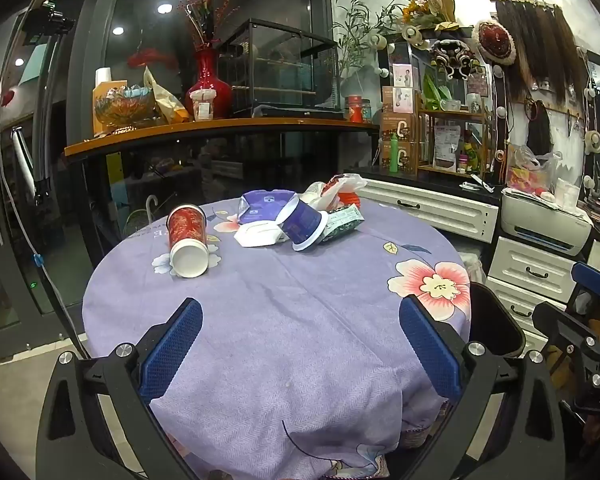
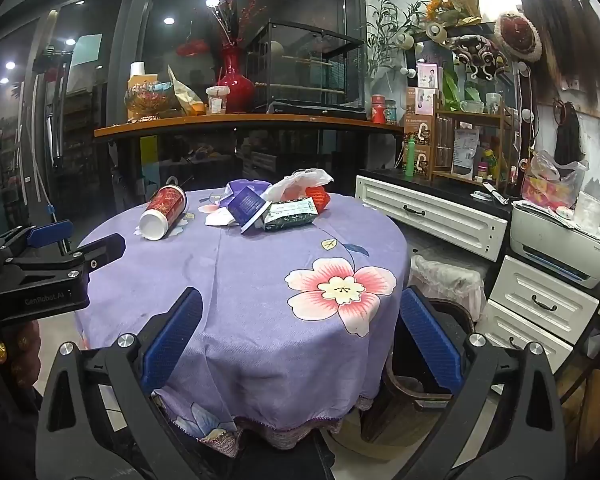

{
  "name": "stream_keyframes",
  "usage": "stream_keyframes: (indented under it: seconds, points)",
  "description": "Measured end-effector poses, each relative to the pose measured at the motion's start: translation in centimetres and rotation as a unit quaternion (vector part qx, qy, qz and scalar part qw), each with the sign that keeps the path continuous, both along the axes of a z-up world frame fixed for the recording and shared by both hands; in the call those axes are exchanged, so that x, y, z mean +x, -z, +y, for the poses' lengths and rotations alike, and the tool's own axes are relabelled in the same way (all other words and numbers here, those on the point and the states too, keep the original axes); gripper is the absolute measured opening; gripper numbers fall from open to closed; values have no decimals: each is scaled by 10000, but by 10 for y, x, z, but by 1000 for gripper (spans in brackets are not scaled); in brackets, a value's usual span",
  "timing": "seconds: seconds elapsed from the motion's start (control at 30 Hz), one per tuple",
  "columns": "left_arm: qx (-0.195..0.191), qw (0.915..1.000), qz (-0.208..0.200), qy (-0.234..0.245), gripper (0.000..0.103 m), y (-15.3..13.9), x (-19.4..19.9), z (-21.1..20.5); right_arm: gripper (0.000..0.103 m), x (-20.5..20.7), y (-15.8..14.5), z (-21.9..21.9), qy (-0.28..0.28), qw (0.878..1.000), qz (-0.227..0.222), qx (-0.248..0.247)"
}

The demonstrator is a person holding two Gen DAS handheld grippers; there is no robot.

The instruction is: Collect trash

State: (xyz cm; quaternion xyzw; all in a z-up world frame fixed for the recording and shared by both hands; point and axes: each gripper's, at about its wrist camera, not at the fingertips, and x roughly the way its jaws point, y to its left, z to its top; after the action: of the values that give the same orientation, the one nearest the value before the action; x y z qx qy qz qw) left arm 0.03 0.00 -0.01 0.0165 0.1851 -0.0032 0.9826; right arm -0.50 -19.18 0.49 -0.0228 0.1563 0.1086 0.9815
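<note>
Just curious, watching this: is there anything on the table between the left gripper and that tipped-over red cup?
Nothing visible. Only bare purple cloth lies between the open left gripper and the red cup. The other trash is piled to the cup's right, apart from it.

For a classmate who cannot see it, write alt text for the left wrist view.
The open left gripper faces a round table under a purple floral cloth, holding nothing. Farther back lie a tipped red cup, a purple tub and crumpled wrappers.
</note>
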Motion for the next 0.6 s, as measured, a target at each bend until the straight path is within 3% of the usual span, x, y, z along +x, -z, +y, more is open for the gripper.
stream_keyframes:
  seconds: [0.6]
  points:
    - [6, 10000, -22, -4, 98, 0, 0, 0, 98, 1, 0, 1, -2, 10000, 17, 0]
